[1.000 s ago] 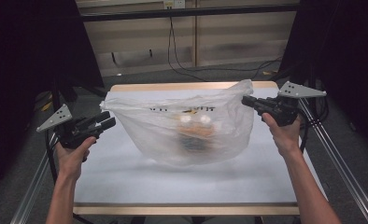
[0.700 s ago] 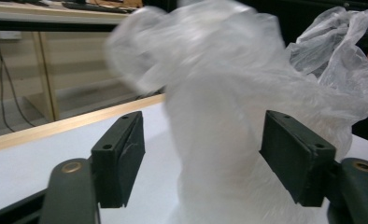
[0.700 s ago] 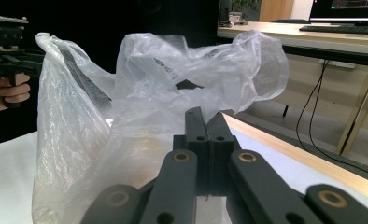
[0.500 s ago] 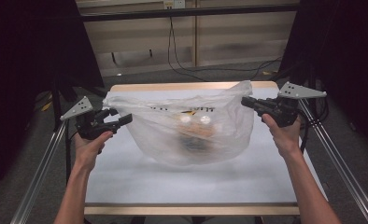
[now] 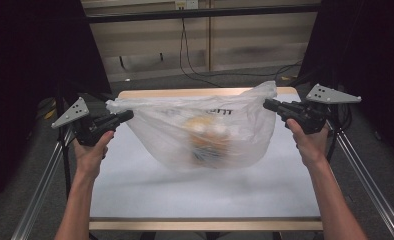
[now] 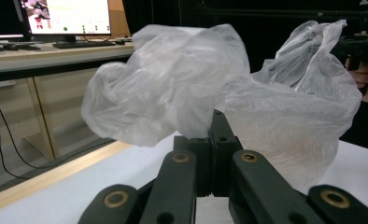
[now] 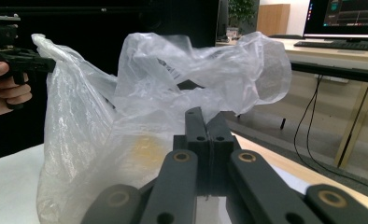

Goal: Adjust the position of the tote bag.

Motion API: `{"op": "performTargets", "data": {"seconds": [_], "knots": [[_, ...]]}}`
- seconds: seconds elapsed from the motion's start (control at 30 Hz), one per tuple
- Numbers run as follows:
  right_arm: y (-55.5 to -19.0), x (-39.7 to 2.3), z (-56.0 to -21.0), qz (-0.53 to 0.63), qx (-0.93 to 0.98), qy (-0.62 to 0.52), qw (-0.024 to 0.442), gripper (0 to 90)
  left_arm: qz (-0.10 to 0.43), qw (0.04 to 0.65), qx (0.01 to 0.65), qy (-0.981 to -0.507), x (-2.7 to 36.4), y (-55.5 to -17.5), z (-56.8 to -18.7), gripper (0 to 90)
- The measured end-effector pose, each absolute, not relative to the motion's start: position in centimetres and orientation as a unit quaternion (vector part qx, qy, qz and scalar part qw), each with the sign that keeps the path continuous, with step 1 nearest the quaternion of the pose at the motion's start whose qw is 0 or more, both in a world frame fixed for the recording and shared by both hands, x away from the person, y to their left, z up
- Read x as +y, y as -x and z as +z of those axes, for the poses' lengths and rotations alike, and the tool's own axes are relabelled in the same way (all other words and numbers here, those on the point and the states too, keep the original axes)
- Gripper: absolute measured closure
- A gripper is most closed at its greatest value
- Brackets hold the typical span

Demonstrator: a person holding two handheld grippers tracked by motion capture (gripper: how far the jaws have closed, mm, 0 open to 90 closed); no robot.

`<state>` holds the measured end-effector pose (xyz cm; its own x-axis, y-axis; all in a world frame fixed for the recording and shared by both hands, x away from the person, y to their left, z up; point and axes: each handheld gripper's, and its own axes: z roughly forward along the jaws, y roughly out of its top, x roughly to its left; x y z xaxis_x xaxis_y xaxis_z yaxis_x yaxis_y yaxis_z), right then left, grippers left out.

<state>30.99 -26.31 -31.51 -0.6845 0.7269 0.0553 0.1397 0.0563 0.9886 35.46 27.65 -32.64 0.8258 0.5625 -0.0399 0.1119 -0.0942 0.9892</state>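
A translucent white plastic bag [image 5: 195,125] hangs above the white table [image 5: 210,190], stretched between both grippers. Blurry orange and white contents [image 5: 205,137] weigh down its belly. My left gripper [image 5: 127,116] is shut on the bag's left rim, and in the left gripper view the jaws pinch crumpled plastic [image 6: 173,88] at the gripper's tip [image 6: 217,116]. My right gripper [image 5: 267,104] is shut on the right rim, where a bunch of plastic [image 7: 196,70] bulges above its closed tip [image 7: 205,116]. Across the bag, the other hand [image 7: 4,88] grips its tool.
The table's wooden edge [image 5: 205,224] runs along the front. Metal frame rails [image 5: 365,170] slope down both sides. Cables [image 5: 190,55] trail on the floor behind. Desks with monitors [image 6: 67,18] stand in the background of the gripper views.
My left gripper has moved right and up to the bag's left rim and closed on it. The bag has risen slightly; the right gripper has held still.
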Motion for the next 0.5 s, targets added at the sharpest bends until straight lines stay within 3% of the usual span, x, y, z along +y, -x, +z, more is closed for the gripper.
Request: {"op": "performTargets", "data": {"seconds": [0.5], "knots": [[-30.6, -27.8, -28.3, 0.628, 0.658, -0.315, 0.272, 90.0, 0.178, 0.634, 0.198, -0.726, 24.7, -35.3, -29.7, 90.0]]}}
